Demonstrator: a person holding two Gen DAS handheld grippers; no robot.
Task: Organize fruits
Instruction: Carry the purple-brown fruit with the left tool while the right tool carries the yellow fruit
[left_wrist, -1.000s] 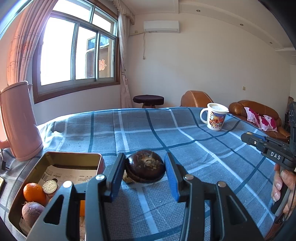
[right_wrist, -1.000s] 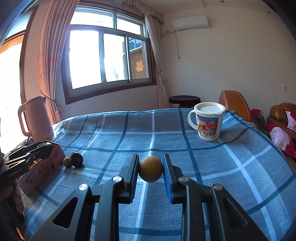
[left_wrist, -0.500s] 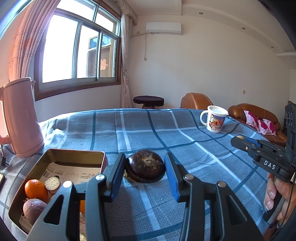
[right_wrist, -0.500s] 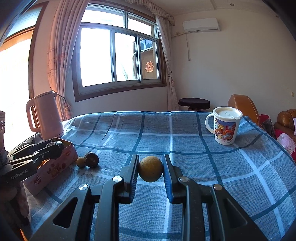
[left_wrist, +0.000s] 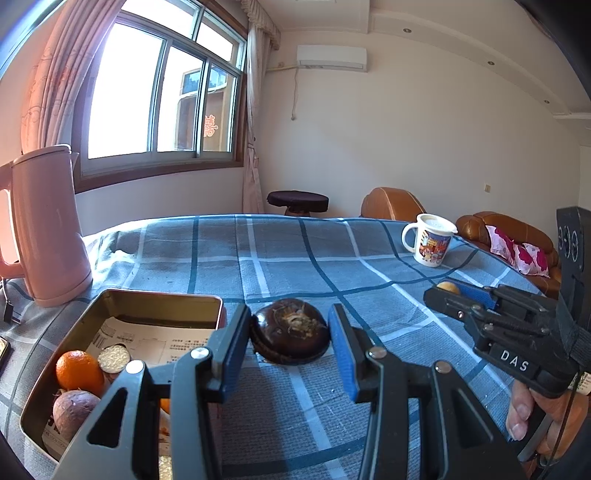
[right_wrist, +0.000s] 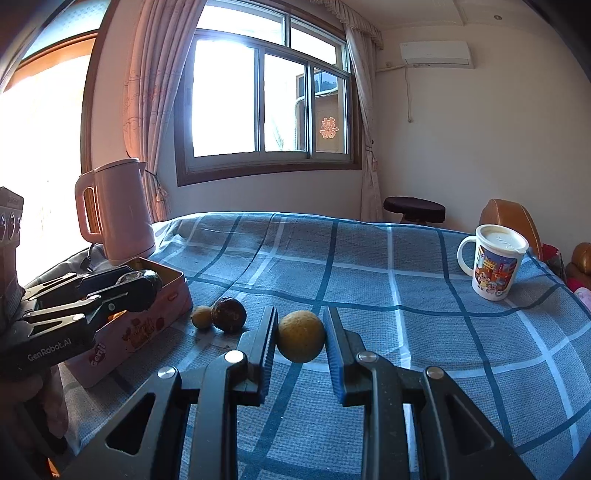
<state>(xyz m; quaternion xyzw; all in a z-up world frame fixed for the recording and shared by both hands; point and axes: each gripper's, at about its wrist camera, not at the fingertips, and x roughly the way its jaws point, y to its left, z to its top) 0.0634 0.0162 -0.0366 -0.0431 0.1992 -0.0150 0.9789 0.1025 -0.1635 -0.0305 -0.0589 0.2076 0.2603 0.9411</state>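
Both claws are gripping fruit above the checked cloth; the open tin is holding three pieces.

My left gripper (left_wrist: 290, 334) is clenching one dark brown, flattened fruit (left_wrist: 290, 331) between its blue pads, its wide axis lying across the jaws and its rough, fibrous end facing the camera. My right gripper (right_wrist: 300, 341) is grasping one round yellow fruit (right_wrist: 301, 340). Two more pieces, a small yellow fruit (right_wrist: 201, 316) and a dark round fruit (right_wrist: 228, 314), are touching each other on the tablecloth (right_wrist: 369, 273) just beside the tin (left_wrist: 122, 299). The tin is containing one orange (left_wrist: 79, 372), one purple-skinned root (left_wrist: 73, 411), one cut white-faced piece (left_wrist: 114, 359) and printed paper. One pink kettle (left_wrist: 44, 225) and one lidded mug (right_wrist: 495, 262) are standing on the cloth.
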